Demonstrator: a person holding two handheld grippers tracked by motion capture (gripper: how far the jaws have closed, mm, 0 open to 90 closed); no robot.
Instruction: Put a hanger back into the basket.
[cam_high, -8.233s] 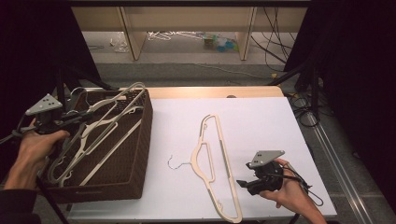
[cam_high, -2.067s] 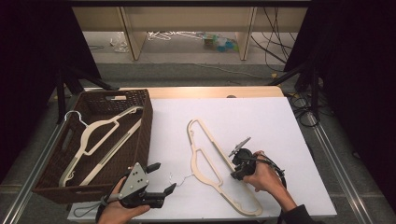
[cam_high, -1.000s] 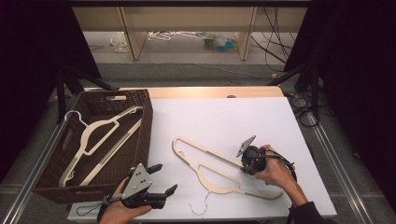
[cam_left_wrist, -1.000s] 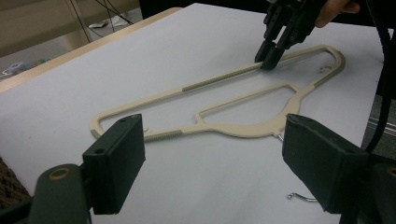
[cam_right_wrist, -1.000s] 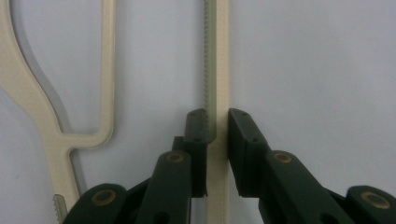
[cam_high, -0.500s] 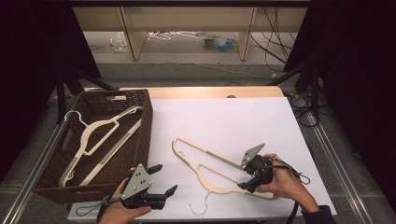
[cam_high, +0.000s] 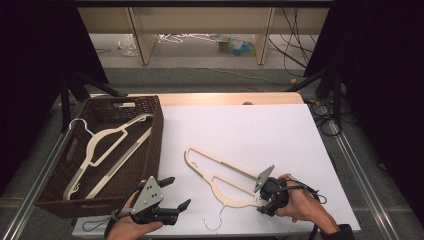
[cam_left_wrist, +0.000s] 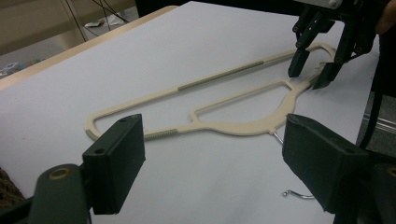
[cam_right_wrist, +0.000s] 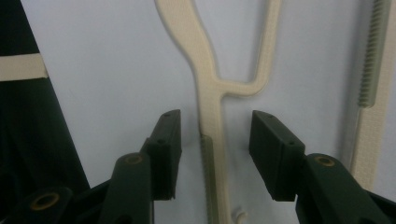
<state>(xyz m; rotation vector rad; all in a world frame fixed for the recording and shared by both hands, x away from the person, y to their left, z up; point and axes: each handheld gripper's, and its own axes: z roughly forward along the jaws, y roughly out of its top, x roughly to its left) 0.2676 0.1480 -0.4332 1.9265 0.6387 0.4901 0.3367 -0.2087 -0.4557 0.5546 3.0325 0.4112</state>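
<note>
We see a cream hanger (cam_high: 220, 175) flat on the white table (cam_high: 250, 130), our right gripper (cam_high: 267, 202) straddling its arm, jaws just closing, pads not yet touching, our left gripper (cam_high: 172, 192) wide open, empty, near the brown basket (cam_high: 150, 107).

On the table (cam_high: 280, 125) before me the hanger (cam_high: 220, 176) lies flat near the front edge, my right gripper (cam_high: 266, 202) straddling its arm at its right end, my left gripper (cam_high: 170, 197) just left of it, and the basket (cam_high: 150, 107) with two more hangers (cam_high: 107, 150) sits at the table's left.
</note>
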